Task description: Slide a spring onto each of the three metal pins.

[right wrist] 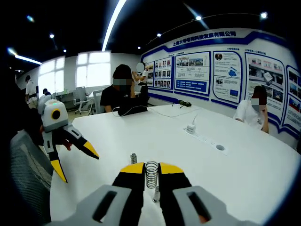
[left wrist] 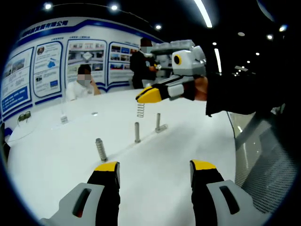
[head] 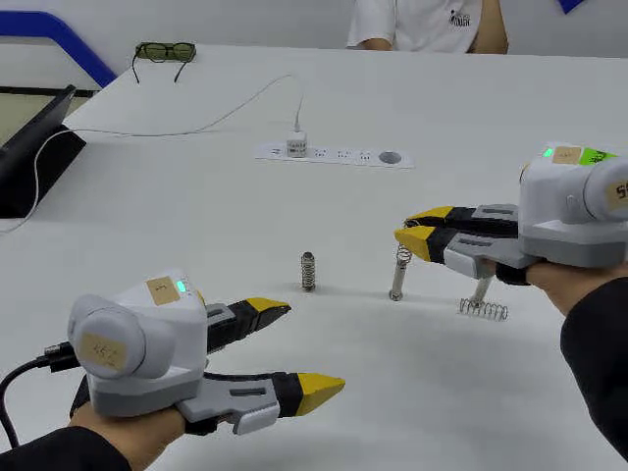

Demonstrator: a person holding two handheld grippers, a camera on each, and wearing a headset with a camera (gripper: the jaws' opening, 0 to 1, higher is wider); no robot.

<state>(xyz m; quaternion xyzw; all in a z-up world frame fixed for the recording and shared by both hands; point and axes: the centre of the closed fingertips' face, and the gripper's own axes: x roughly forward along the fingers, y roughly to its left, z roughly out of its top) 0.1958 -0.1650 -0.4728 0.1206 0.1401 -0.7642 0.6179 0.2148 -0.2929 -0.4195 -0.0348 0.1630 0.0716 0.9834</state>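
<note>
R gripper (head: 404,228) clamped on small coiled steel spring (head: 403,254), right over top of middle bare metal pin (head: 396,286). L gripper (head: 299,348) jaws wide, nothing between, low over white table (head: 196,206). Left pin w/ spring on (head: 308,272). Loose spring (head: 483,309) lies flat by third pin (head: 479,291).

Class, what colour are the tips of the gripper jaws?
Yellow, on both the left gripper and the right gripper; clearest in the head view.
</note>
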